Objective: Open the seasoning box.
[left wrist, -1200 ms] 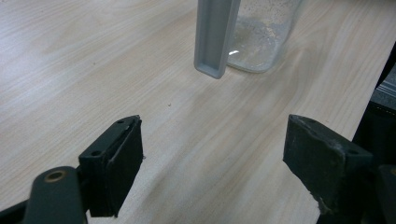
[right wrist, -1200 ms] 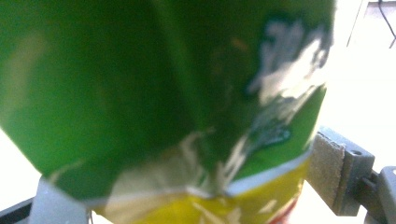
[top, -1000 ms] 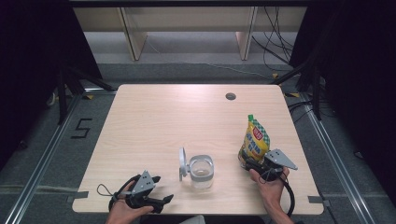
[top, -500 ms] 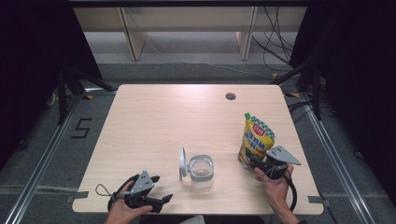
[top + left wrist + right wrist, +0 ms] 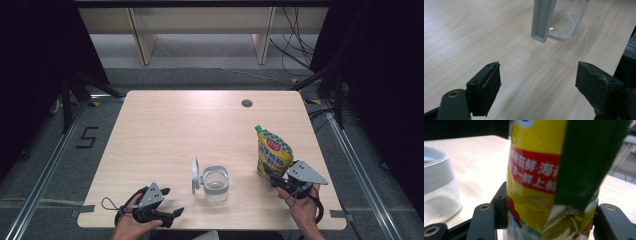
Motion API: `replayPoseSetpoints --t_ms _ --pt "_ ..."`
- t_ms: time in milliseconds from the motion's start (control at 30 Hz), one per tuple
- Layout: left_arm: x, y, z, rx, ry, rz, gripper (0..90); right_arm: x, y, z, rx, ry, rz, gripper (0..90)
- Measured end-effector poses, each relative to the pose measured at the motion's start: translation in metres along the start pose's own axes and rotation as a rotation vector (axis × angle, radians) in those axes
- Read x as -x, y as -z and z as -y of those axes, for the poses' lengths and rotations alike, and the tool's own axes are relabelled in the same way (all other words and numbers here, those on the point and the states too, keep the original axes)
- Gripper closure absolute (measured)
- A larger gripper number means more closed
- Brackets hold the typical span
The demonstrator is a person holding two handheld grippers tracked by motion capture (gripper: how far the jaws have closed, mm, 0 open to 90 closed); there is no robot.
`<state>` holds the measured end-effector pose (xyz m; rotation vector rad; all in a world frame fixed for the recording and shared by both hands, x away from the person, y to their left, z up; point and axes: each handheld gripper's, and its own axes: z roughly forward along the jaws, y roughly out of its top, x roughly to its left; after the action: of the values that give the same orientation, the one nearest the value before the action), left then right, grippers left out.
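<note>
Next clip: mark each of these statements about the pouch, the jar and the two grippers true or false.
1. The right gripper is clamped on the yellow-and-green pouch. True; its jaws have just been closing on it.
2. The pouch lies flat on the table. False: it stands tilted in the grip.
3. The glass jar has its grey lid flipped open. True.
4. The left gripper holds the jar. False: its jaws are open and empty, short of the jar.
5. The jar sits between the two grippers. True.
</note>
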<state>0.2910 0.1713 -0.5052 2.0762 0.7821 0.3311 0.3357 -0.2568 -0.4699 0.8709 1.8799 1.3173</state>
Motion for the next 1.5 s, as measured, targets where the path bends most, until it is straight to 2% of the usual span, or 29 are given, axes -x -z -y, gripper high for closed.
replayPoseSetpoints --t_ms 33,67,100,133,167,200,267,400,433,500,533,567,600,733,833,867,900,933,967,1000,1067,1167,1267,1300,1333,1367,1400,1467,1500 --pt "0.0 0.0 0.0 0.002 0.0 -0.002 19.6 0.0 0.001 0.0 0.011 0.004 -0.016 43.7" --pt "0.002 -0.001 0.0 0.023 0.028 0.002 19.6 -0.001 0.003 0.0 0.013 -0.002 -0.029 43.7" --pt "0.0 0.001 -0.001 0.006 0.01 -0.009 19.6 -0.004 0.005 -0.001 0.007 -0.005 -0.034 43.7" --pt "0.0 0.0 0.0 0.023 0.011 -0.005 19.6 -0.008 0.007 -0.003 0.004 0.019 -0.03 43.7" --pt "-0.001 0.0 -0.001 0.023 0.006 -0.001 19.6 -0.011 0.009 -0.005 0.008 0.073 -0.035 43.7" --pt "0.0 0.0 0.0 0.023 0.032 -0.003 19.6 -0.013 0.01 -0.006 0.007 0.09 -0.037 43.7" --pt "0.0 0.0 0.0 0.024 0.035 -0.003 19.6 -0.018 0.013 -0.01 0.013 0.136 -0.038 43.7" --pt "0.0 0.0 0.0 0.016 0.018 -0.005 19.6 -0.031 0.019 -0.015 -0.004 0.264 -0.028 43.8" --pt "-0.002 0.0 0.0 0.006 0.0 -0.011 19.6 -0.034 0.02 -0.016 -0.001 0.307 -0.024 43.7" --pt "0.0 0.0 0.001 0.024 0.035 -0.003 19.7 -0.04 0.021 -0.017 -0.014 0.362 -0.022 43.8" --pt "-0.001 0.0 0.0 0.032 0.014 -0.009 19.6 -0.042 0.022 -0.019 -0.017 0.405 -0.014 43.8" --pt "-0.003 0.002 -0.001 0.005 -0.012 -0.016 19.6 -0.046 0.022 -0.019 -0.021 0.427 -0.017 43.8" --pt "-0.002 0.001 0.0 0.02 0.016 -0.011 19.6 -0.049 0.022 -0.019 -0.024 0.426 -0.021 43.8" --pt "-0.002 0.001 0.0 0.006 0.024 -0.013 19.6 -0.057 0.021 -0.02 -0.058 0.577 0.005 43.8" --pt "-0.002 0.001 0.0 0.013 0.005 -0.01 19.6 -0.06 0.019 -0.019 -0.081 0.638 -0.009 43.8" --pt "-0.001 0.001 0.0 0.006 0.02 -0.013 19.6 -0.062 0.018 -0.019 -0.088 0.68 -0.001 43.8" --pt "-0.003 0.002 0.0 -0.006 0.008 -0.018 19.6 -0.063 0.018 -0.02 -0.097 0.737 0.011 43.8" --pt "-0.002 0.001 0.0 0.006 0.023 -0.015 19.5 -0.065 0.018 -0.019 -0.107 0.732 0.02 43.8" --pt "-0.003 0.002 0.0 -0.006 0.012 -0.017 19.5 -0.066 0.017 -0.018 -0.116 0.751 0.021 43.9" --pt "-0.003 0.002 0.0 -0.006 0.01 -0.018 19.5 -0.066 0.017 -0.02 -0.114 0.802 0.031 43.8" --pt "-0.003 0.003 0.0 -0.012 0.006 -0.012 19.5 -0.069 0.017 -0.018 -0.142 0.805 0.043 43.8" --pt "-0.003 0.002 0.0 -0.007 0.01 -0.018 19.4 -0.072 0.016 -0.017 -0.163 0.889 0.074 43.9" --pt "-0.003 0.002 0.0 -0.005 0.006 -0.019 19.4 -0.074 0.015 -0.016 -0.175 0.922 0.101 43.9" --pt "-0.002 0.002 0.0 -0.003 0.007 -0.013 19.4 -0.071 0.013 -0.018 -0.143 0.999 0.081 43.9" --pt "-0.003 0.002 0.001 -0.004 0.007 -0.019 19.4 -0.069 0.015 -0.022 -0.173 1.095 0.113 43.9" --pt "-0.003 0.002 0.001 -0.004 0.005 -0.018 19.4 -0.072 0.015 -0.022 -0.169 1.126 0.129 43.9" --pt "-0.002 0.002 0.001 -0.004 0.011 -0.015 19.4 -0.074 0.015 -0.02 -0.165 1.102 0.12 43.9" --pt "-0.002 0.002 0.001 0.001 0.014 -0.018 19.4 -0.077 0.014 -0.02 -0.169 1.181 0.133 44.6" --pt "-0.002 0.002 0.001 -0.008 0.008 -0.024 19.4 -0.079 0.014 -0.02 -0.167 1.201 0.138 44.7"
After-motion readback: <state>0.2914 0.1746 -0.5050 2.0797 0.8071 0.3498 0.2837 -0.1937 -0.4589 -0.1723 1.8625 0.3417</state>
